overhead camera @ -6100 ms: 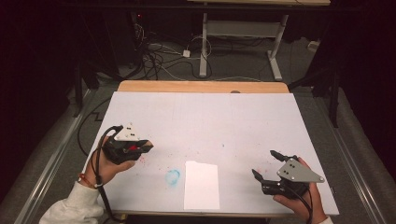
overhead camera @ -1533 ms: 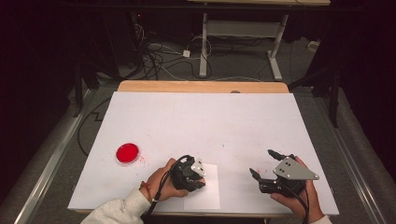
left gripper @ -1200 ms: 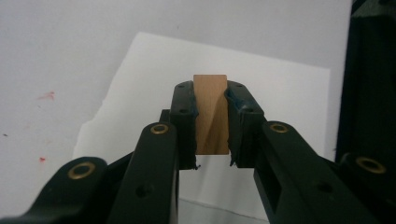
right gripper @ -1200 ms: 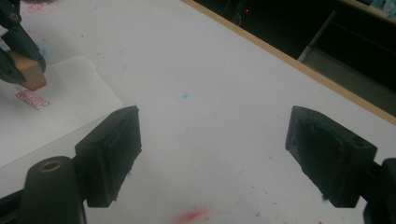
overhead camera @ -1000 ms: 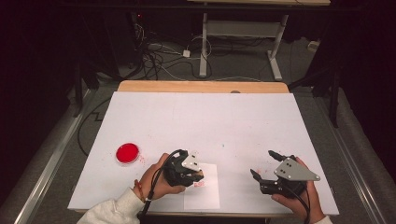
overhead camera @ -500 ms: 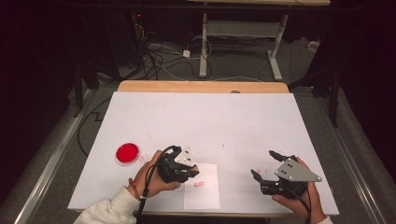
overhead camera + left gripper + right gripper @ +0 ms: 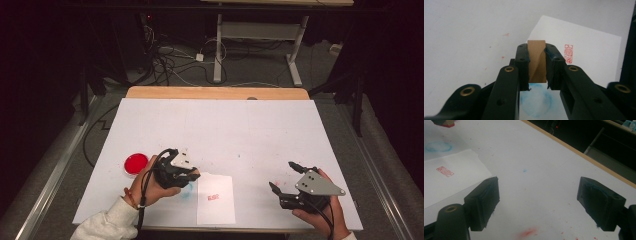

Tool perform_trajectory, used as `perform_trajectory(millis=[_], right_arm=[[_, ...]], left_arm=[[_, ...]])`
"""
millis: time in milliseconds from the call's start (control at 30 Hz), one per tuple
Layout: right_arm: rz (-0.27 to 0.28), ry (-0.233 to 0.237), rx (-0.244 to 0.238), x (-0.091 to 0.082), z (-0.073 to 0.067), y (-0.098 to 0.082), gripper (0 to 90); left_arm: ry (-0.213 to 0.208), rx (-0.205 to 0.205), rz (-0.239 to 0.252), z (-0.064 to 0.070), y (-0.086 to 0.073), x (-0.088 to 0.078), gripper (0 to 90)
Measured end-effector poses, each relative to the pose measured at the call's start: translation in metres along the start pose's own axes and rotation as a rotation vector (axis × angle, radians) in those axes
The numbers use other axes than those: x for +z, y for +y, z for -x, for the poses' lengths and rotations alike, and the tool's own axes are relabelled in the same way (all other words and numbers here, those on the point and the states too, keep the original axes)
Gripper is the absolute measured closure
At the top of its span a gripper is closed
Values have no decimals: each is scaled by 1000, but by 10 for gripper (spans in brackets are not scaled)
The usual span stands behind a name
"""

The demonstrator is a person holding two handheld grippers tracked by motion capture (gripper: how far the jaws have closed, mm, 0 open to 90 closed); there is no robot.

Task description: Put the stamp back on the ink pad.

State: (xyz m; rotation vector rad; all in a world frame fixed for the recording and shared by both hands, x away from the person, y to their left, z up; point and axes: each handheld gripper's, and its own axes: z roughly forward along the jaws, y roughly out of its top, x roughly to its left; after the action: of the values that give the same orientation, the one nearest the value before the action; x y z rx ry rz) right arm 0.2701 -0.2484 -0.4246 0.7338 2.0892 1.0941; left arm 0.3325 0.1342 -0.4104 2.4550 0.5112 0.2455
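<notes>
My left tool (image 7: 536, 62) is clamped on a small wooden stamp block (image 7: 537, 60), both pads pressed flat against its sides. I hold it just off the left edge of the white paper sheet (image 7: 216, 200), above a faint blue ring stain (image 7: 536, 100) on the desk (image 7: 225, 130).

Writing: the sheet bears one red rectangular seal imprint (image 7: 568, 53). Its characters are too small and blurred to read. I see no brand or label on the block.

Hard to make out: the block's printing face is hidden, and my jaws cover its lower part. The red ink pad (image 7: 135, 163) lies left of the sheet, beyond my left hand (image 7: 150, 185); its surface detail cannot be made out.

Against the earlier frames: the sheet was blank before, the imprint is new, and my left tool has drawn back leftward off the sheet.

My right tool (image 7: 541, 202) rests right of the sheet, jaws wide apart, nothing between them.
</notes>
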Motion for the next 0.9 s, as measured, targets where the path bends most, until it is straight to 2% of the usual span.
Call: perform_trajectory(millis=[433, 733, 900], right_arm=[[-5, 2, -4, 1, 0, 0, 186], [-8, 3, -3, 2, -1, 0, 186], [-2, 0, -2, 2, 0, 0, 187]], left_arm=[[111, -116, 5, -34, -31, -23, 737], [169, -213, 6, -57, -58, -41, 736], [182, -268, -4, -69, -76, -48, 736]])
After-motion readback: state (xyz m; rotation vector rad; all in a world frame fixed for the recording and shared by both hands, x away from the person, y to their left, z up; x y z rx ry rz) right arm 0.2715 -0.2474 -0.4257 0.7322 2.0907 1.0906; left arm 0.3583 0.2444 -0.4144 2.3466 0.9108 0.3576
